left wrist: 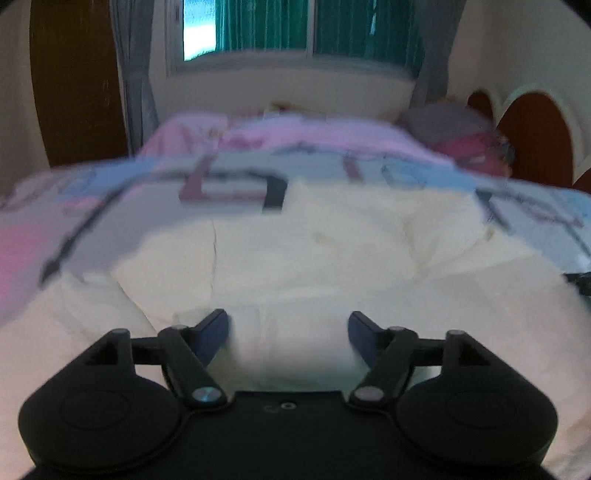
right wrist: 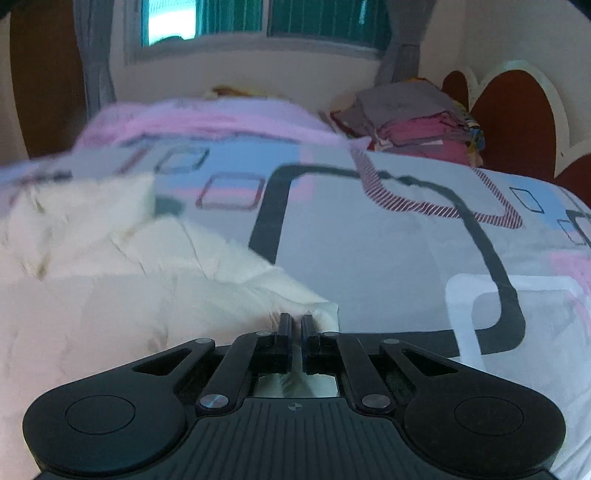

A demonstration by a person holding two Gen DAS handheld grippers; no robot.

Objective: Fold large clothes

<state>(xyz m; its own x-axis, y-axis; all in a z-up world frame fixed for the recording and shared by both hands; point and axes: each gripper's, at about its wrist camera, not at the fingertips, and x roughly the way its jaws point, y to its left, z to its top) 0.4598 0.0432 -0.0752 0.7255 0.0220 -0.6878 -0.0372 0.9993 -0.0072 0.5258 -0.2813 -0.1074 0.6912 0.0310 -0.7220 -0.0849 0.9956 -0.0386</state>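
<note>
Left wrist view: left gripper [left wrist: 289, 332] hovering with jaws spread wide, nothing between them, over the cream garment [left wrist: 314, 258] lying crumpled directly ahead and beneath on the patterned bedsheet [left wrist: 110, 192]. Much blurred here.

Right wrist view, sharper: right gripper [right wrist: 295, 325] pinching a corner of the same cream garment [right wrist: 147, 288], fingers nearly closed with cloth bunching between them; the rest of the fabric spreading to the left of the tongs. Showing only here, clearly: a stack of folded clothes [right wrist: 413, 122] far ahead and to the right, beside the red headboard [right wrist: 517, 125]. Window [right wrist: 258, 22] lying far ahead in both.
</note>
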